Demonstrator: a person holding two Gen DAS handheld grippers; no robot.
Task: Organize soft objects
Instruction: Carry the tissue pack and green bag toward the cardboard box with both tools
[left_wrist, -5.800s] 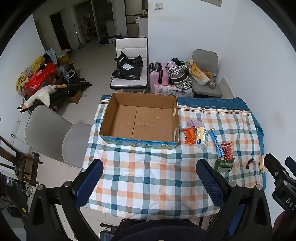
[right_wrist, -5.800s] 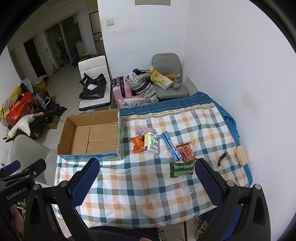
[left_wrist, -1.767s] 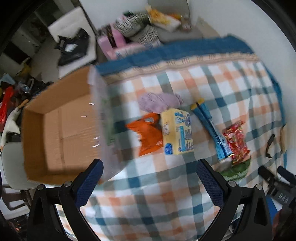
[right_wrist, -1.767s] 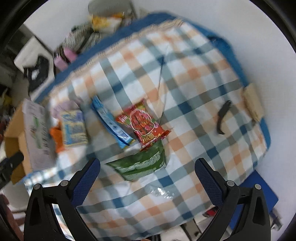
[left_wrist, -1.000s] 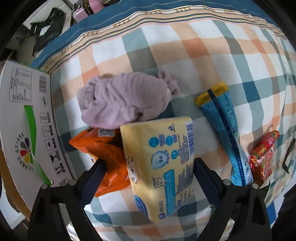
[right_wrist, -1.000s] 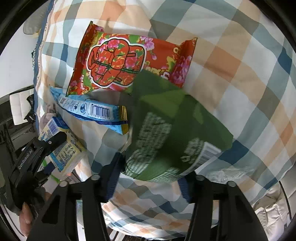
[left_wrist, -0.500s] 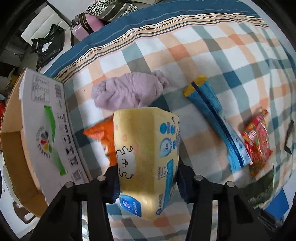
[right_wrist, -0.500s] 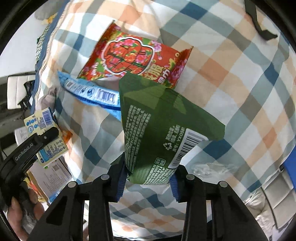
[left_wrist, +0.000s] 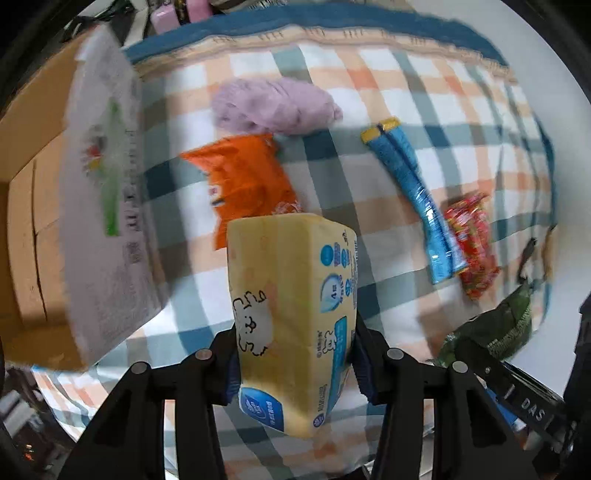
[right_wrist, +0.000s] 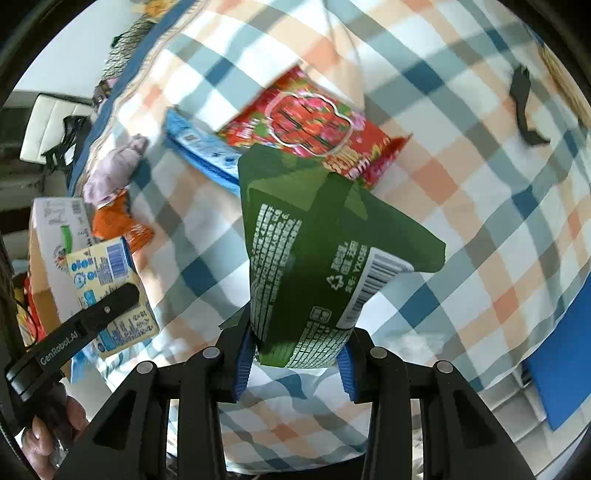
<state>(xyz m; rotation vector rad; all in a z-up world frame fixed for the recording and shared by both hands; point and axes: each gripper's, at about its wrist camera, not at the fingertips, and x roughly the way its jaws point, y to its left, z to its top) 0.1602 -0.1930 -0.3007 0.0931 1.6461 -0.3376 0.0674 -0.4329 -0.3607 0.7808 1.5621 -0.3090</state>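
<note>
Gripping a yellow tissue pack (left_wrist: 293, 314) between its blue pads, the left gripper (left_wrist: 295, 369) holds it above the checked tablecloth (left_wrist: 369, 192), beside the cardboard box (left_wrist: 40, 206). The right gripper (right_wrist: 295, 363) is clamped on a green packet (right_wrist: 314, 254), raised over the red packet (right_wrist: 314, 129) and blue packet (right_wrist: 199, 147). An orange packet (left_wrist: 243, 181) and purple cloth (left_wrist: 273, 105) lie on the cloth.

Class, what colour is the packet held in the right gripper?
Dark green packet with white print, clearest in the right wrist view.
</note>
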